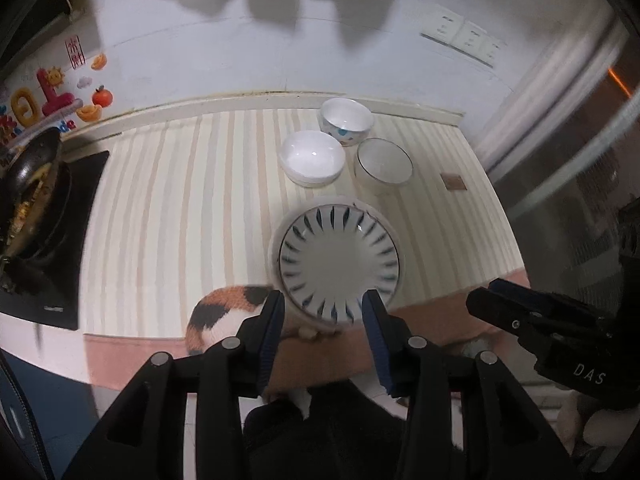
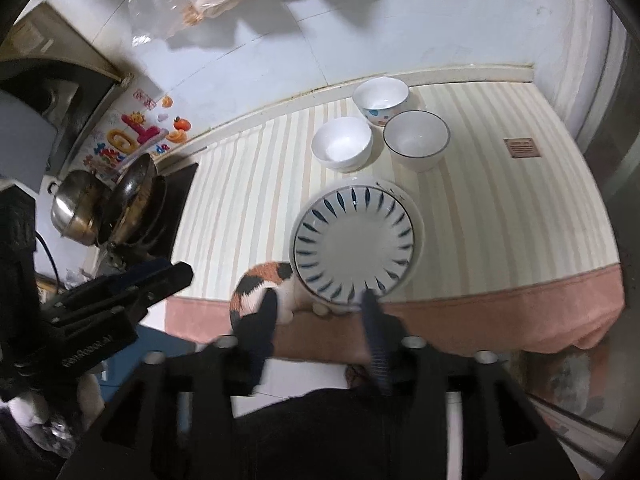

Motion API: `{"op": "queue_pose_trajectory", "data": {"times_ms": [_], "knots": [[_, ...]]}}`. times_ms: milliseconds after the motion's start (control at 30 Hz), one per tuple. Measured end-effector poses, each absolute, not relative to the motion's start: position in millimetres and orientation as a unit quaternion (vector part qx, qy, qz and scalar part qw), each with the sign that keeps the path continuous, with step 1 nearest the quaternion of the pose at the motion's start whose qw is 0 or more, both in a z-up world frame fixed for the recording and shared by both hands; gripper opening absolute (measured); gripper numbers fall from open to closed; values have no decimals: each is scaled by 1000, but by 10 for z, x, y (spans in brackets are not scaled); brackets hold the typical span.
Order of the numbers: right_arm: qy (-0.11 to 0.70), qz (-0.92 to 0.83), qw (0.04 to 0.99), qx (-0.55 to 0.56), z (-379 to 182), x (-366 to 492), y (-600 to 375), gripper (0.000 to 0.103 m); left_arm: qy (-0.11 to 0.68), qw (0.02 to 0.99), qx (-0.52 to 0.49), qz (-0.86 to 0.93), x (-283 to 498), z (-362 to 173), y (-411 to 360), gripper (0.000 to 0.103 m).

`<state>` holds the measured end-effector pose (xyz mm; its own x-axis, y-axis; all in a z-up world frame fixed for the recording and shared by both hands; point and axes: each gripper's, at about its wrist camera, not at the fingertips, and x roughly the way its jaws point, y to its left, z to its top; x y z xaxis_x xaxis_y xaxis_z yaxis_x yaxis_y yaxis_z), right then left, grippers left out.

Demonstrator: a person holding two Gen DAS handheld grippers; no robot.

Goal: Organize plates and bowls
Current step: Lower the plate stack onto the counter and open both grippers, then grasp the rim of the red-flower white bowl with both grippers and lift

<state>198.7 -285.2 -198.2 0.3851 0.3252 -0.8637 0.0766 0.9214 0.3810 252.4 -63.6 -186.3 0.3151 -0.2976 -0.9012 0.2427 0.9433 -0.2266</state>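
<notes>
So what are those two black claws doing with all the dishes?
A person is tidying dishes with a claw in each hand. The blue-patterned plate sits on a stack near the counter's front edge. Both the left claw and the right claw hang open just above it, holding nothing. Three bowls wait behind it, and a calico cat is below the counter edge.

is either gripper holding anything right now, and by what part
Nothing is held. The left gripper and right gripper are both open above the patterned plate.
</notes>
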Motion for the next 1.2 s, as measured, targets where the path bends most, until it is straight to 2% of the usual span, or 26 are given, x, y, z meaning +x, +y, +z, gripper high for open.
{"op": "queue_pose_trajectory", "data": {"times_ms": [333, 533, 633, 700, 733, 833, 867, 967, 1200], "knots": [[591, 95, 772, 211, -2975, 3766, -3216, 51, 612, 781, -107, -73, 4115, -2800, -742, 38], [620, 104, 762, 157, -3484, 4931, -3220, 51, 656, 741, -132, -49, 4830, -3501, -860, 38], [643, 107, 750, 107, -3763, 5372, -3139, 49, 674, 721, -151, -50, 5005, -3793, -907, 38], [660, 108, 740, 72, -3937, 5590, -3067, 39, 677, 719, -150, -51, 5063, -3923, -962, 38], [665, 111, 736, 58, -3999, 5657, -3033, 36, 675, 721, -148, -54, 5071, -3955, -990, 36], [677, 123, 726, 19, -4170, 5792, -2907, 18, 672, 723, -148, -66, 5079, -4009, -1061, 24], [679, 130, 723, 12, -4211, 5808, -2865, 13, 671, 723, -146, -68, 5067, -4008, -1085, 23], [676, 131, 725, -19, -4261, 5814, -2773, 12, 664, 734, -129, -56, 5020, -3954, -1122, 23], [671, 151, 726, 2, -4058, 5770, -2812, 12, 643, 756, -113, -49, 4866, -3545, -1078, 23]]}}
